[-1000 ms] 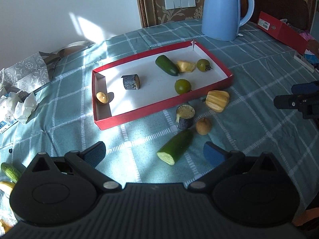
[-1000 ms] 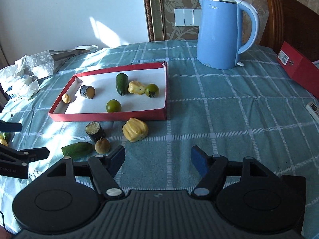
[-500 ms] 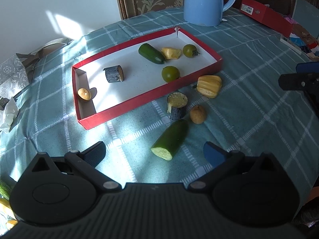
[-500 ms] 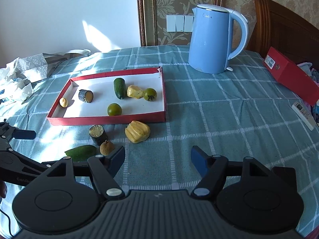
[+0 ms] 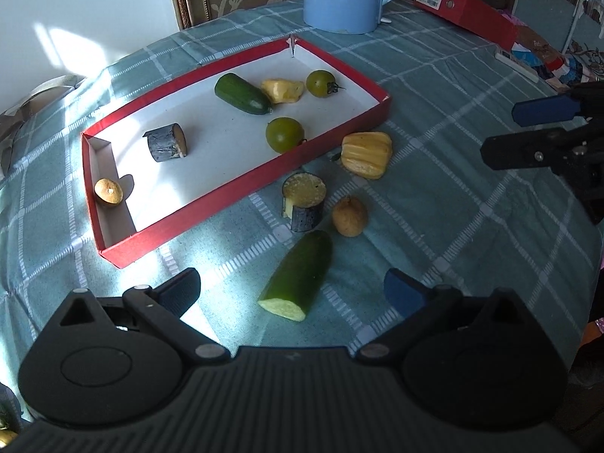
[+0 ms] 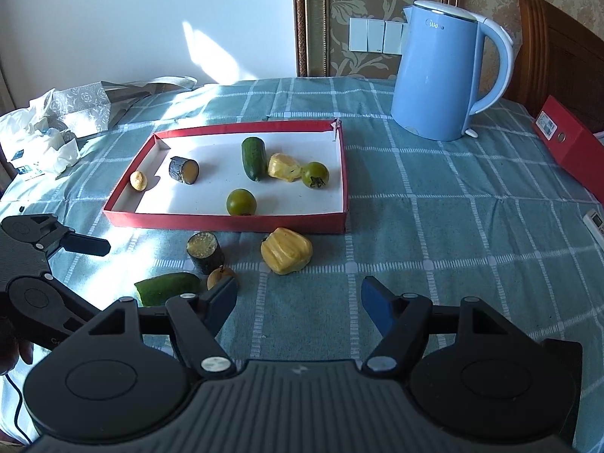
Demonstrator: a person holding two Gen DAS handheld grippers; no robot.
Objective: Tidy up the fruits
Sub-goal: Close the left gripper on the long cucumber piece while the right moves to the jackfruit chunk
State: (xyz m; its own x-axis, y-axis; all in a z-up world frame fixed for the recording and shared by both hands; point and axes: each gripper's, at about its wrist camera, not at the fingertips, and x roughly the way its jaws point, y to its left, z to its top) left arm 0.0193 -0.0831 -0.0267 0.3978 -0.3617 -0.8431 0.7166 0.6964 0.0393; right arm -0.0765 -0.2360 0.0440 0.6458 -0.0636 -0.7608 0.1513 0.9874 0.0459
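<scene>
On the worktop (image 6: 453, 226), covered in a teal checked cloth, the biggest thing is the blue kettle (image 6: 439, 75) at the back. Next is the red tray (image 6: 226, 222), holding a cucumber (image 6: 253, 156), two green tomatoes (image 6: 241, 202), a yellow chunk (image 6: 284, 168), a dark cut piece (image 6: 184, 170) and a small brown fruit (image 6: 138, 180). Just outside its near wall sit a yellow jackfruit piece (image 6: 287, 251), a cut cucumber half (image 5: 298, 277), a dark stub (image 5: 304, 207) and a little brown fruit (image 5: 349, 216). Left gripper (image 5: 290, 290) is wide open, empty, hovering over the cucumber half. Right gripper (image 6: 298, 304) is open too, holding nothing.
</scene>
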